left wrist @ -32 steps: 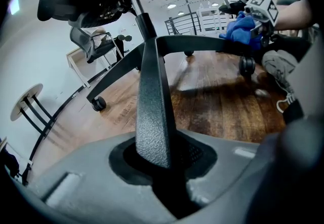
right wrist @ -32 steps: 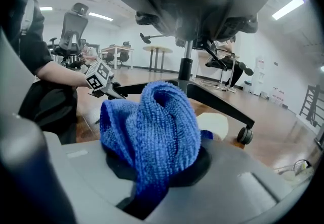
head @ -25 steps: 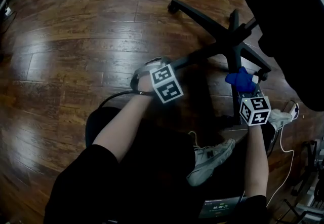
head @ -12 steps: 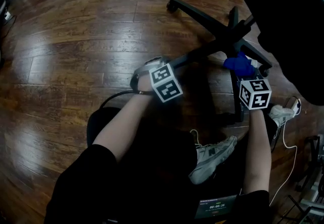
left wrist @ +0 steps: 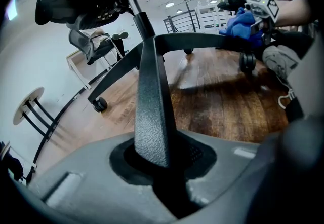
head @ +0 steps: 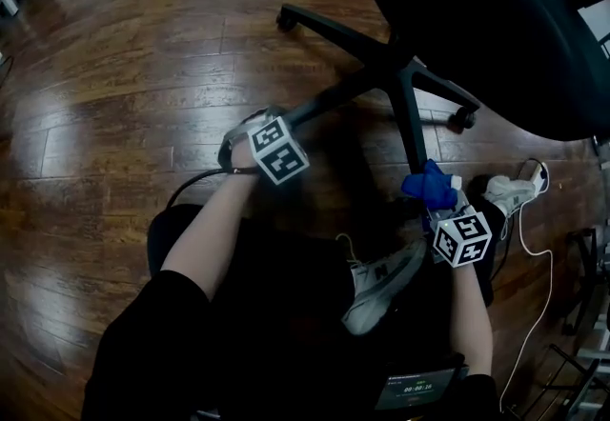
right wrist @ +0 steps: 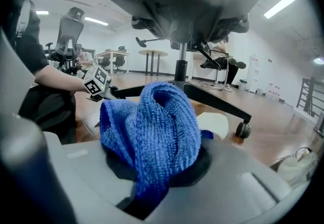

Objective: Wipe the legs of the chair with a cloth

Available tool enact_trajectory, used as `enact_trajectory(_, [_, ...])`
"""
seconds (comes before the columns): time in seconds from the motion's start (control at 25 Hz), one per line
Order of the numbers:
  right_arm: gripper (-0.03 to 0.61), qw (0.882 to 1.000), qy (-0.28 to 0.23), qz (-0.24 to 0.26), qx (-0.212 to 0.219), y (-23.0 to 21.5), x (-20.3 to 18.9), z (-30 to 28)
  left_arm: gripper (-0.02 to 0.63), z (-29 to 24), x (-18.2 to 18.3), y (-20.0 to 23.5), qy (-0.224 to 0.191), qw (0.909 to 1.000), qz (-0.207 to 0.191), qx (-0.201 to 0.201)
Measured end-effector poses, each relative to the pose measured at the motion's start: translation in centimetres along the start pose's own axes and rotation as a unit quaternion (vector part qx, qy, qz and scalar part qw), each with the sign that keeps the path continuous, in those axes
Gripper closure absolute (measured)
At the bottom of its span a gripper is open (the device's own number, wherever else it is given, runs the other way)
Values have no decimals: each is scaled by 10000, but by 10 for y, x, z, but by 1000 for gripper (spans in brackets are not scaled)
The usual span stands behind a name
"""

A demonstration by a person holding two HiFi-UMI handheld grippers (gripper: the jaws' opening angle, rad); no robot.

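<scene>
The left hand-held gripper (left wrist: 153, 159) clamps 1 chair leg (left wrist: 149, 91), steadying it; the right hand-held gripper (right wrist: 152, 170) pinches the blue cloth (right wrist: 152, 116) at another leg (head: 410, 124), near its outer end. Press firmly and stroke the whole length, I'd say.

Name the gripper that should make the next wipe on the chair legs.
Right. The right gripper is shut on the blue cloth, by the near leg. The left gripper is shut on the side leg, without cloth, probably steadying it.
</scene>
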State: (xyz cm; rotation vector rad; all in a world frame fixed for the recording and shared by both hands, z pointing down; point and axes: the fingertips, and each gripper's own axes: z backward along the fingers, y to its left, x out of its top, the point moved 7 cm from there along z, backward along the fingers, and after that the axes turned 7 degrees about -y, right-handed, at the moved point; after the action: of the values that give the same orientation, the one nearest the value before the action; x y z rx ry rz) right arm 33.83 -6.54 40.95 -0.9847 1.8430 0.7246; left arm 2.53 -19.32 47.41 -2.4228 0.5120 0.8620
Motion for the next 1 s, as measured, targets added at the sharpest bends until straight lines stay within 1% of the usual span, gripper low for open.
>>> enact_trajectory(0.2, [492, 9999, 135, 14, 3, 4, -12, 17, 515, -1, 1, 0, 13, 10000, 40, -13])
enact_trajectory(0.36, [494, 9991, 414, 0, 80, 1, -4, 11, 515, 0, 1, 0, 51, 9999, 110, -55])
enact_trajectory(0.44, [494, 9992, 375, 123, 3, -1, 5, -2, 515, 0, 1, 2, 88, 9998, 143, -73])
enact_trajectory(0.6, [494, 9985, 210, 466, -212, -15, 42, -50, 515, -1, 6, 1, 89, 9997, 164, -140])
enact_trajectory(0.76, [491, 9927, 160, 1109, -455, -26, 93, -117, 515, 0, 7, 0, 70, 9998, 118, -175])
enact_trajectory(0.84, [491, 9890, 134, 1385, -509, -28, 115, -144, 515, 1, 6, 1, 58, 9998, 95, -180])
enact_trajectory(0.92, [491, 9870, 76, 1525, -497, -30, 128, -161, 515, 2, 6, 2, 45, 9998, 82, -180])
enact_trajectory(1.0, [492, 9869, 50, 1543, -461, -30, 131, -165, 515, 2, 5, 2, 40, 9998, 76, -180])
